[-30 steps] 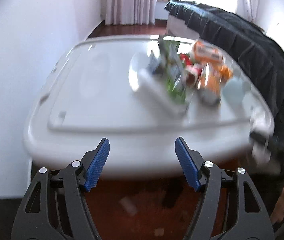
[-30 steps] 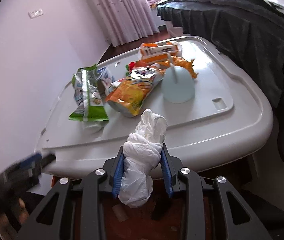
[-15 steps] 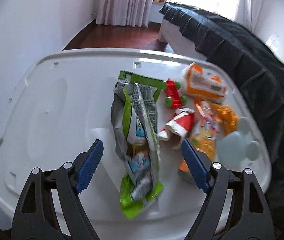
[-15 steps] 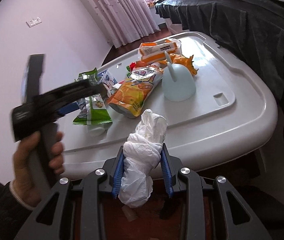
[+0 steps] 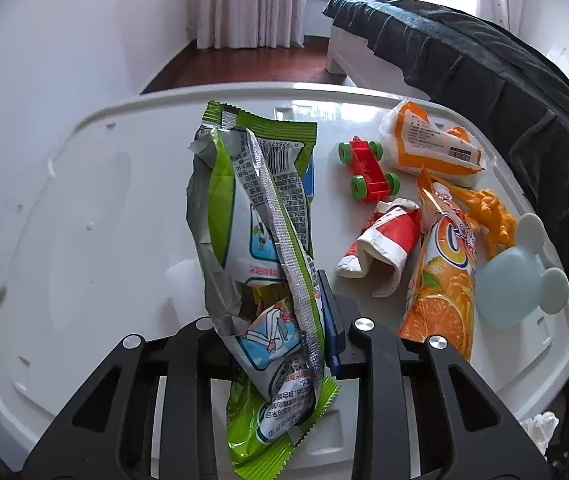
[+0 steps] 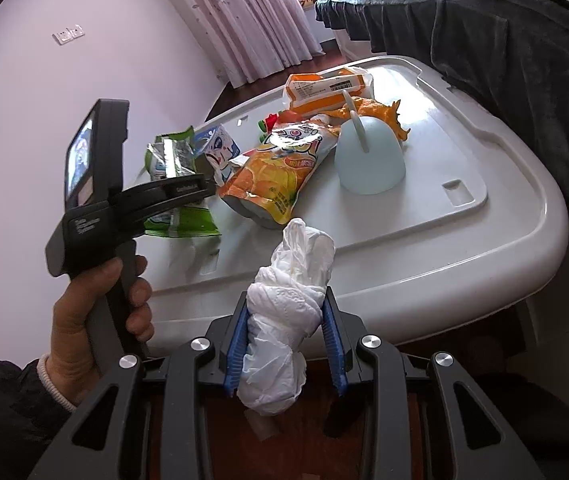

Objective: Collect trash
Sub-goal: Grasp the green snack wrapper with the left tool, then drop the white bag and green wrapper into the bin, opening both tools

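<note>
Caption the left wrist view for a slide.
Left gripper closing on a green snack wrapper atop a white table littered with an orange pouch and a red toy car.

White lid (image 5: 84,240): left half bare, open to approach. Right half crowded: toy car (image 5: 368,170), orange pouch (image 5: 442,280), blue cup (image 5: 512,280), perhaps touching.

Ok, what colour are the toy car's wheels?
Green, on a red body: the toy car shows best in the left wrist view.

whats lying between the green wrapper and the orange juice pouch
A crumpled red and white paper cup lies between the green wrapper and the orange juice pouch, clearest in the left wrist view.
</note>
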